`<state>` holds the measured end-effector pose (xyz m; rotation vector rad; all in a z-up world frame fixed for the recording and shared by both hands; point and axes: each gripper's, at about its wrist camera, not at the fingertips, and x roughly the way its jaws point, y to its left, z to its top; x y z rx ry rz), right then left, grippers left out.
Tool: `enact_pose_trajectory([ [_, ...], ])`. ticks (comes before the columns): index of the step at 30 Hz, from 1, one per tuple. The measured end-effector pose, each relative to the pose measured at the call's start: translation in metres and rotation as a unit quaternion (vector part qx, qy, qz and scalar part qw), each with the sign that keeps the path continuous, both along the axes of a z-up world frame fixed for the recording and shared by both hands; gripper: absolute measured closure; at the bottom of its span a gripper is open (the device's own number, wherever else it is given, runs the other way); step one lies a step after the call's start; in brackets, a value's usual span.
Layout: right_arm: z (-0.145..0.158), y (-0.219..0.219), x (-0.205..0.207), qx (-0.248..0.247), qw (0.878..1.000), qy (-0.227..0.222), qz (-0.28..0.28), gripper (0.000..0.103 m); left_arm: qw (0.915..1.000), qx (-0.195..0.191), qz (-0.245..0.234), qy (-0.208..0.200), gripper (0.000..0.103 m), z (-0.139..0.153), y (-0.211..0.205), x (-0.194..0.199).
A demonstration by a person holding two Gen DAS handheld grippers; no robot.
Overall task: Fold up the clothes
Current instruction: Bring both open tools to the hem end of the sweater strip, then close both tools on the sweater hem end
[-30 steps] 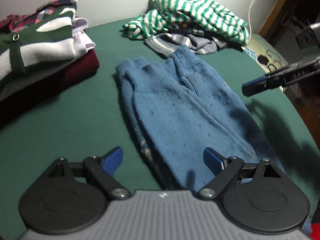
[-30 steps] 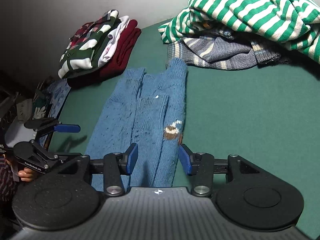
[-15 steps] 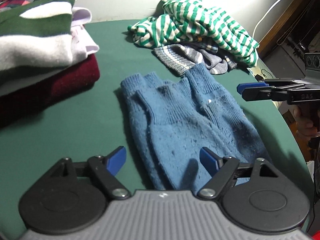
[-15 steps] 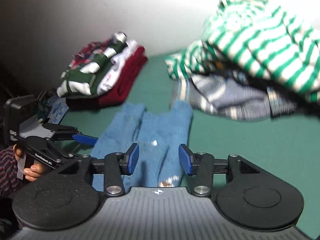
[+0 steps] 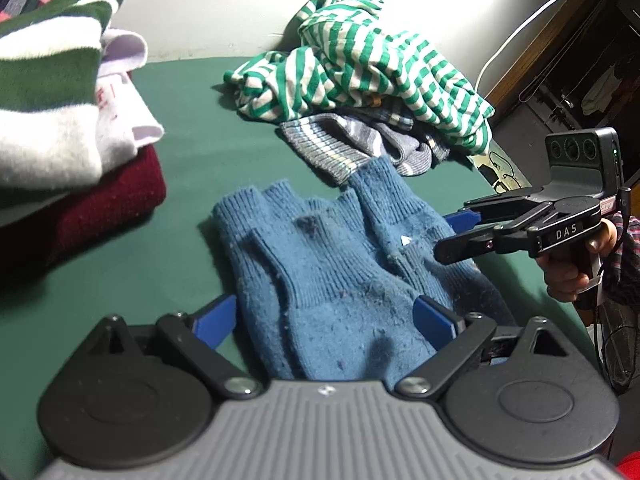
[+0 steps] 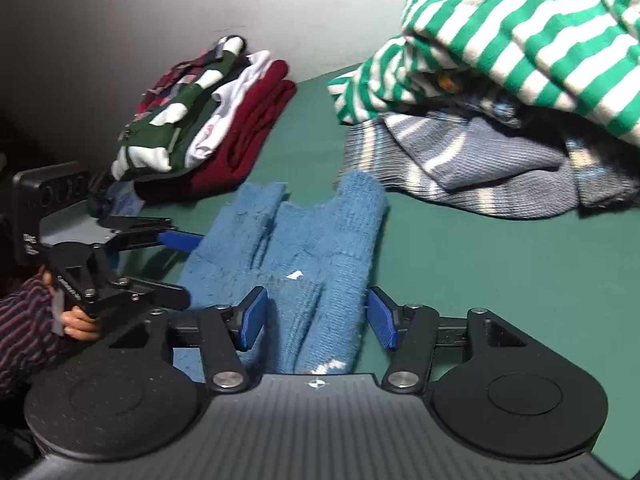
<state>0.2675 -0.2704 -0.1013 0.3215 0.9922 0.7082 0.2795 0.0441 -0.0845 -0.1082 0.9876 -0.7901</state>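
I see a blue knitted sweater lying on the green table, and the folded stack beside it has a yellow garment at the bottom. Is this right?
Not quite. The blue knitted sweater lies on the green table, but the folded stack has a dark red garment at the bottom, as the right wrist view shows.

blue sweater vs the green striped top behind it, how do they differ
The blue sweater is one plain colour; the green striped top has green and white stripes. The blue sweater lies flat on the green table with its sleeves folded in, while the green striped top is crumpled in a heap on a grey-blue striped knit. The blue sweater sits between both grippers; the striped top lies beyond them. Both are on the same table.
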Motion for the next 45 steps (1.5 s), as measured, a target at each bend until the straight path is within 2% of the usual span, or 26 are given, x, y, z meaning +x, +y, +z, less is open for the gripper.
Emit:
enact_pose_trajectory([
  [4, -0.005, -0.005, 0.014, 0.037, 0.999, 0.015, 0.006, 0.046, 0.9999, -0.009, 0.011, -0.008, 0.012, -0.001, 0.0, 0.0],
  [5, -0.006, -0.008, 0.017, 0.05, 0.998, 0.023, 0.009, 0.049, 0.9998, -0.01, 0.018, -0.009, 0.017, -0.002, 0.001, -0.001],
  [6, -0.008, -0.008, 0.019, 0.05, 0.998, 0.028, 0.013, 0.055, 0.9995, -0.011, 0.026, -0.01, 0.027, -0.001, 0.003, -0.001],
  [7, -0.009, -0.009, 0.021, 0.048, 0.998, 0.033, 0.017, 0.069, 0.9993, -0.012, 0.033, -0.008, 0.033, -0.002, 0.005, -0.001],
  [8, -0.01, -0.009, 0.022, 0.047, 0.998, 0.037, 0.022, 0.074, 0.9992, -0.011, 0.038, -0.008, 0.044, -0.002, 0.006, -0.001],
  [9, -0.011, -0.01, 0.023, 0.048, 0.998, 0.039, 0.024, 0.074, 0.9991, -0.008, 0.041, -0.01, 0.052, -0.002, 0.008, -0.001],
  [10, -0.012, -0.01, 0.024, 0.051, 0.998, 0.041, 0.025, 0.074, 0.9989, -0.006, 0.045, -0.012, 0.054, -0.003, 0.01, -0.001],
  [12, -0.013, -0.011, 0.026, 0.059, 0.997, 0.048, 0.027, 0.072, 0.9987, -0.013, 0.048, -0.005, 0.054, -0.003, 0.014, 0.001],
  [13, -0.013, -0.012, 0.027, 0.066, 0.996, 0.053, 0.028, 0.068, 0.9986, -0.018, 0.05, 0.001, 0.053, -0.004, 0.015, 0.003],
  [14, -0.014, -0.012, 0.028, 0.073, 0.995, 0.058, 0.028, 0.058, 0.9985, -0.023, 0.049, 0.006, 0.048, -0.004, 0.016, 0.004],
  [15, -0.014, -0.012, 0.028, 0.083, 0.994, 0.063, 0.03, 0.054, 0.9986, -0.024, 0.047, 0.007, 0.043, -0.004, 0.014, 0.005],
  [16, -0.014, -0.012, 0.028, 0.089, 0.993, 0.064, 0.033, 0.047, 0.9986, -0.024, 0.046, 0.007, 0.042, -0.003, 0.012, 0.005],
  [17, -0.013, -0.011, 0.027, 0.088, 0.994, 0.06, 0.036, 0.046, 0.9987, -0.024, 0.045, 0.006, 0.039, -0.003, 0.01, 0.005],
  [19, -0.012, -0.008, 0.025, 0.082, 0.995, 0.048, 0.042, 0.049, 0.9989, -0.019, 0.043, -0.001, 0.038, -0.002, 0.006, 0.005],
  [20, -0.012, -0.007, 0.024, 0.076, 0.995, 0.046, 0.041, 0.059, 0.9989, -0.016, 0.044, -0.005, 0.04, -0.002, 0.004, 0.005],
  [22, -0.014, -0.008, 0.023, 0.066, 0.996, 0.045, 0.04, 0.08, 0.9989, -0.009, 0.045, -0.013, 0.052, -0.002, 0.001, 0.004],
  [23, -0.014, -0.009, 0.024, 0.064, 0.996, 0.047, 0.039, 0.08, 0.9988, -0.002, 0.044, -0.02, 0.064, -0.003, 0.0, 0.003],
  [24, -0.014, -0.009, 0.023, 0.063, 0.996, 0.046, 0.039, 0.08, 0.9988, 0.003, 0.042, -0.026, 0.073, -0.003, -0.001, 0.001],
  [27, -0.012, -0.007, 0.023, 0.055, 0.997, 0.039, 0.042, 0.082, 0.9987, 0.005, 0.04, -0.032, 0.081, -0.002, 0.0, 0.0],
  [31, -0.007, -0.004, 0.024, 0.04, 0.998, 0.024, 0.052, 0.083, 0.9984, 0.009, 0.043, -0.037, 0.083, 0.0, 0.001, 0.0],
  [36, 0.006, -0.003, 0.019, 0.035, 0.997, -0.009, 0.071, 0.084, 0.9961, 0.033, 0.033, -0.075, 0.086, 0.01, -0.007, -0.013],
  [45, 0.042, -0.002, 0.0, 0.034, 0.992, -0.065, 0.107, 0.086, 0.9921, 0.02, 0.041, -0.116, 0.088, 0.051, 0.003, -0.043],
])
